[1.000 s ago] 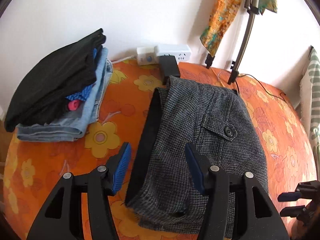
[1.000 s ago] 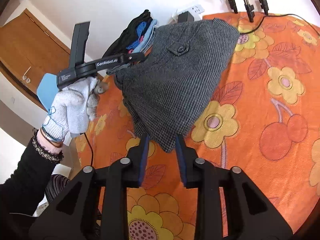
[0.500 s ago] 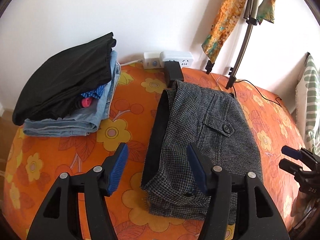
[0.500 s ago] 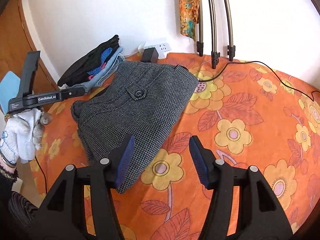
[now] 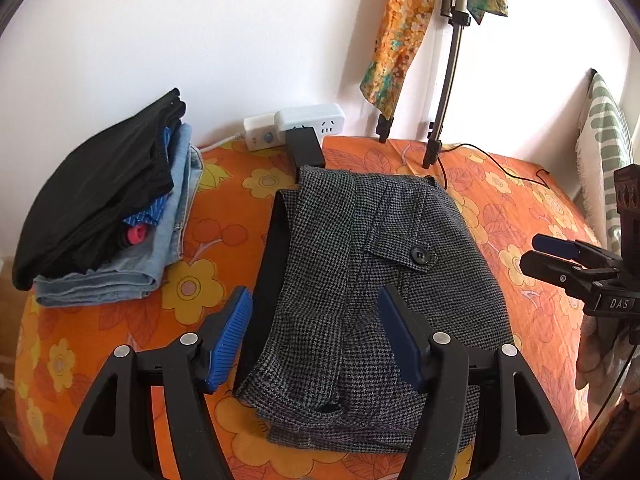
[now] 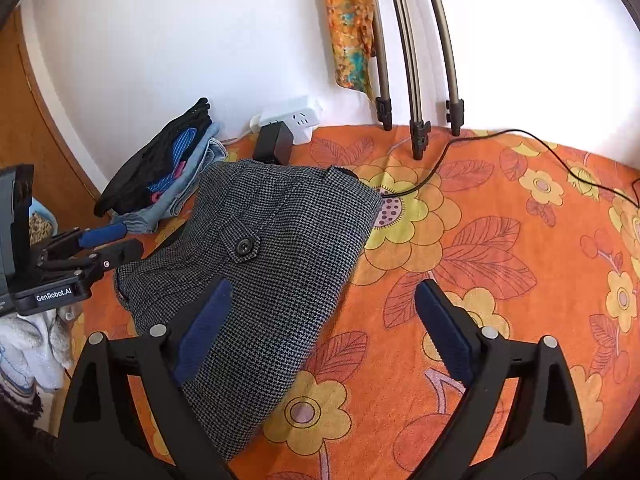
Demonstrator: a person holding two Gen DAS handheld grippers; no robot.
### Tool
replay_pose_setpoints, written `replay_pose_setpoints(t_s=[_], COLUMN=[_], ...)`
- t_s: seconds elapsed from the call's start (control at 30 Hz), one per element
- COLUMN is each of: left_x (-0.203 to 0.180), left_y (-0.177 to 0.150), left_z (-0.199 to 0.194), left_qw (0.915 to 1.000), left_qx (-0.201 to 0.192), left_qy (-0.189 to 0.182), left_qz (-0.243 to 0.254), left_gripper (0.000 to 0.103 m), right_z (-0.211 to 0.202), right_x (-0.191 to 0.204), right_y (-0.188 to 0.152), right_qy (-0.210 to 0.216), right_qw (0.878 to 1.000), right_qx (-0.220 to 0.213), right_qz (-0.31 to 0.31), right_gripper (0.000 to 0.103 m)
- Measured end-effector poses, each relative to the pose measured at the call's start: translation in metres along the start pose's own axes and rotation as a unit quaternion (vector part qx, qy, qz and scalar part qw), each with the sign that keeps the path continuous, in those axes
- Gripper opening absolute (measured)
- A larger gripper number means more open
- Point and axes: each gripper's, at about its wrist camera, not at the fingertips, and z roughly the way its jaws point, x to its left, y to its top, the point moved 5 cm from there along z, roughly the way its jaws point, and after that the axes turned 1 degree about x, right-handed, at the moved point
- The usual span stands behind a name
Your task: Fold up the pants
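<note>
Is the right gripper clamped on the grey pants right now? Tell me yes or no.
No: in the right wrist view the right gripper stands wide open, and the grey pants lie loose on the orange floral cloth.

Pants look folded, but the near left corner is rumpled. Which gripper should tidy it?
Left, probably. The left gripper hangs open right over the rumpled corner of the pants. The right gripper, also open, sits off the opposite edge.

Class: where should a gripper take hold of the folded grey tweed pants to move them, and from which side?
Probably grip the grey pants at the stacked layered edge nearest the open left gripper, coming in low from the near side; there every layer ends together, so one pinch should hold the fold.
</note>
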Motion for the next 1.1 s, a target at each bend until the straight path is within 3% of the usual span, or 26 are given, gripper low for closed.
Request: replay_pose_setpoints(t_s=[0.1,0.2,0.33,0.43,0.77,0.83,1.1], left_x=[0.011,0.029,0.055,0.064,0.054,0.055,0.054], left_y=[0.000,0.001,-0.002,-0.004,-0.003,-0.002,-0.005], left_z=[0.015,0.030,0.046,0.054,0.079,0.079,0.077], left_qw=[0.9968,0.9866,0.9736,0.9672,0.9817,0.9831,0.9860], left_qx=[0.027,0.053,0.073,0.082,0.107,0.101,0.080], left_qy=[-0.054,-0.102,-0.119,-0.133,-0.089,-0.084,-0.078], left_qz=[-0.052,-0.116,-0.180,-0.200,-0.130,-0.127,-0.123], left_gripper=[0.069,0.071,0.071,0.071,0.075,0.081,0.083], right_z=[0.010,0.018,0.034,0.047,0.071,0.074,0.080], right_x=[-0.007,-0.012,-0.017,-0.017,-0.003,0.000,0.015], right_y=[0.001,0.002,0.002,0.000,-0.005,-0.006,-0.004], right_qy=[0.014,0.023,0.038,0.043,0.048,0.046,0.046], right_qw=[0.999,0.998,0.995,0.994,0.993,0.993,0.995], right_qx=[0.017,0.027,0.046,0.060,0.081,0.083,0.076], right_qz=[0.027,0.047,0.077,0.085,0.071,0.066,0.037], right_gripper=[0.095,0.095,0.095,0.095,0.095,0.095,0.089])
